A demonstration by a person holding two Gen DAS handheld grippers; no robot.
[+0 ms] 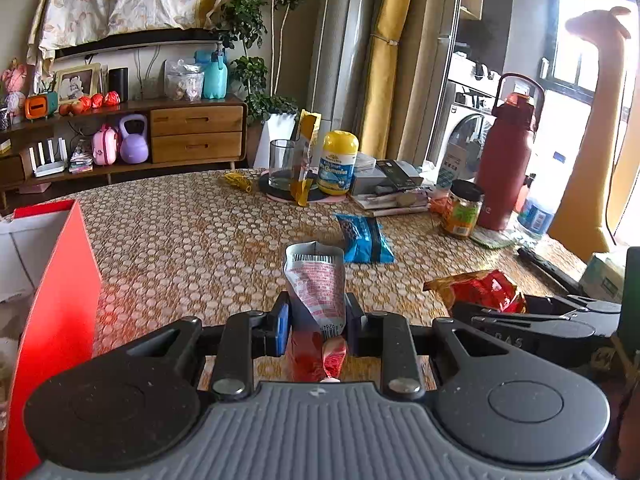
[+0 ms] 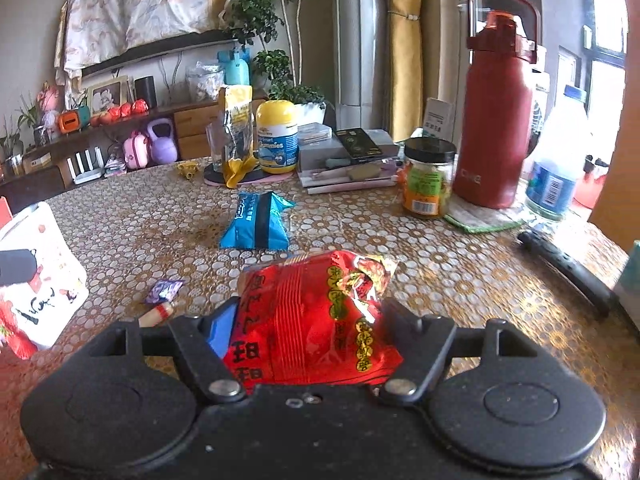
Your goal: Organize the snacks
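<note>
Carrying 2 packets above the table (image 1: 180,240): right gripper (image 2: 308,320) is clamped on the red snack bag (image 2: 312,320), left gripper (image 1: 316,316) pinches the slim pouch (image 1: 316,284). Best keep both level, then release over the red box (image 1: 56,300); blue packet (image 1: 366,240) waits.

red box (image 1: 56,280) cut off at left, white pouch (image 2: 36,292) likewise

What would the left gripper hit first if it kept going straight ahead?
Probably the blue snack bag on the table. It lies just beyond the pouch that the left gripper holds, slightly right of centre; depth is uncertain.
</note>
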